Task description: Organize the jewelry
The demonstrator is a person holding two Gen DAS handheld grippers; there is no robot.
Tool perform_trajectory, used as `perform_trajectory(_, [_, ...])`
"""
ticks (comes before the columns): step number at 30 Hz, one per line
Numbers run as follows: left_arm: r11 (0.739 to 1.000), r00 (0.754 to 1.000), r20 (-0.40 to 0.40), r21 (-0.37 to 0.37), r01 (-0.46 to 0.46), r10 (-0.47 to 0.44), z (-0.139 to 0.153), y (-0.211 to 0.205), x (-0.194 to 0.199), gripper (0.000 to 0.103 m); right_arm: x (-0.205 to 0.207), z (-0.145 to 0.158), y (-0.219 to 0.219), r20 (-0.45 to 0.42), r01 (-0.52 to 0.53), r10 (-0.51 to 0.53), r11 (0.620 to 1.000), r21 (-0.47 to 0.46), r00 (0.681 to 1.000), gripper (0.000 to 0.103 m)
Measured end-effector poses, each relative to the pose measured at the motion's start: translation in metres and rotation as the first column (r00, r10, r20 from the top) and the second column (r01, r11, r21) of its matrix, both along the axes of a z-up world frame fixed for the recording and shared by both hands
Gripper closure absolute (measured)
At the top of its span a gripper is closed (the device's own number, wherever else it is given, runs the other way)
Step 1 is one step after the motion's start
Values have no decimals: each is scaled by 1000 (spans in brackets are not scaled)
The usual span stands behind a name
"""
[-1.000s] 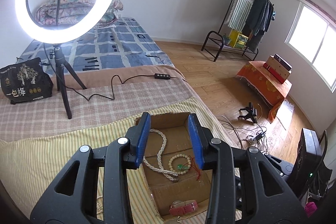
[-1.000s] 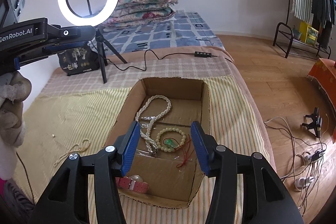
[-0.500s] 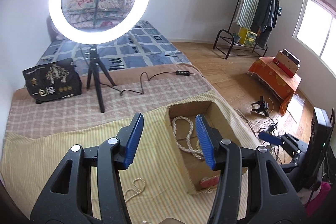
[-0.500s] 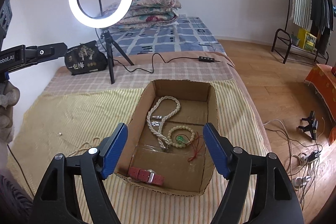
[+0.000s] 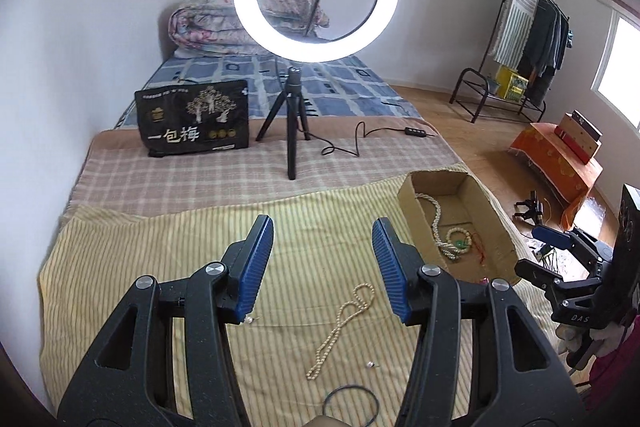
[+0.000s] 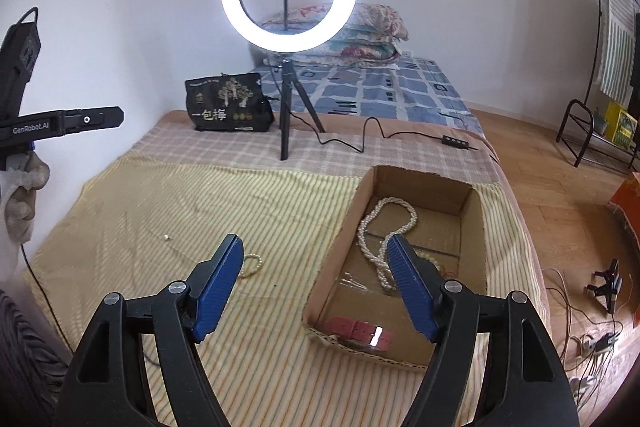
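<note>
Left gripper (image 5: 323, 247) swung away from cardboard box (image 5: 412, 197) – now aimed over pearl strand (image 5: 341, 331) loose on striped cloth (image 5: 160, 247), jaws parted, empty. Right gripper (image 6: 314, 281) widened, nothing held. Necklace (image 6: 386, 227), watch (image 6: 360, 331) already boxed – strand judged next.

From the left wrist view, the striped yellow cloth (image 5: 160, 287) lies open from 9 through 12 o'clock. A ring-light tripod (image 5: 291, 131) stands at 12, its cable (image 5: 352, 143) trailing toward 1. The cardboard box (image 5: 416, 211) walls off 2 o'clock.
</note>
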State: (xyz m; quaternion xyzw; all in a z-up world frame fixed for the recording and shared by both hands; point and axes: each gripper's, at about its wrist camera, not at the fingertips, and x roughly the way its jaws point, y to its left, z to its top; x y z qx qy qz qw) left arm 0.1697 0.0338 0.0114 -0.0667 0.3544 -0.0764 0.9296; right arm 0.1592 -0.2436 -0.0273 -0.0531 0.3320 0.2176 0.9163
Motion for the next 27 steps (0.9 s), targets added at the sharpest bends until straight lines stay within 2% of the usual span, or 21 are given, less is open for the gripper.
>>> perform_trajectory(6, [999,998,-35,-23,-45,44,-21,33,-23,50,-11,-12,36,2,-75,75,996,-39,997,29])
perform_trajectory(12, [999,996,-89,-20,-28,26,-49,42,-44,50,-15,-36,62,-70,-142,138,988,-66,988,29])
perform_trajectory(19, [998,979,-201,-61,20,-32,-92,39,-64,50,-15,-67,81,-186,-206,196,978,-35,963,30])
perform_trajectory(21, [997,971,-231,-70,43,-58,-103,33,-67,53,-14,-76,85,-213,-221,210,975,-27,954,38])
perform_trajectory(22, [996,965,-251,-73,58,-75,-110,27,-69,58,-13,-80,87,-232,-232,220,972,-27,948,43])
perform_trajectory(27, [988,930,-341,-112,103,-135,-140,7,-73,63,-8,-106,99,-325,-288,268,958,-14,907,60])
